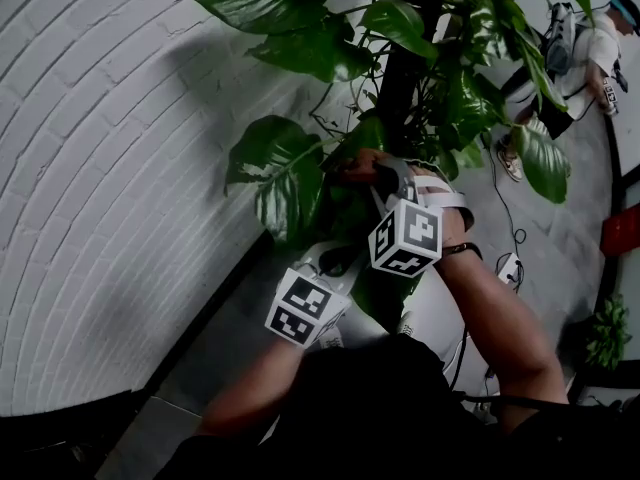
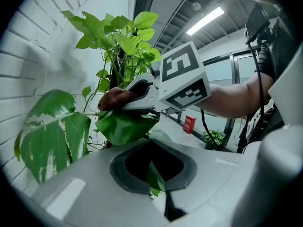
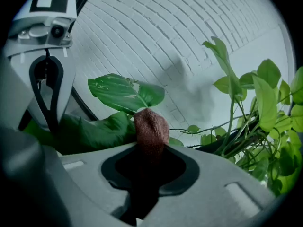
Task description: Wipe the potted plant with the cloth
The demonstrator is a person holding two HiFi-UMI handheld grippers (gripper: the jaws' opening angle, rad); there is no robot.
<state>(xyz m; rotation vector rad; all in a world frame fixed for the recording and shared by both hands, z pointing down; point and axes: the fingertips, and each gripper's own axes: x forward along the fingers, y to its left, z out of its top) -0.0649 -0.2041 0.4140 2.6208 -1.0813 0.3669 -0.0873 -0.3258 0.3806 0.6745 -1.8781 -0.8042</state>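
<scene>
The potted plant (image 1: 400, 58) has big green leaves climbing a dark pole beside the white brick wall. My right gripper (image 3: 149, 151) is shut on a brown cloth (image 3: 151, 126), whose bunched end rests on a dark green leaf (image 3: 90, 131). In the left gripper view the cloth (image 2: 116, 98) lies on top of that leaf (image 2: 124, 126). My left gripper (image 2: 155, 175) is shut on the edge of the same leaf from below. In the head view both grippers meet low in the plant, the right gripper (image 1: 372, 175) above the left gripper (image 1: 335, 260).
The white brick wall (image 1: 110, 168) runs close on the left. A variegated leaf (image 2: 52, 131) hangs beside the held one. A person (image 1: 590, 48) sits at the far right on the grey floor, with cables, a red object (image 1: 622, 230) and a small plant (image 1: 605, 333) nearby.
</scene>
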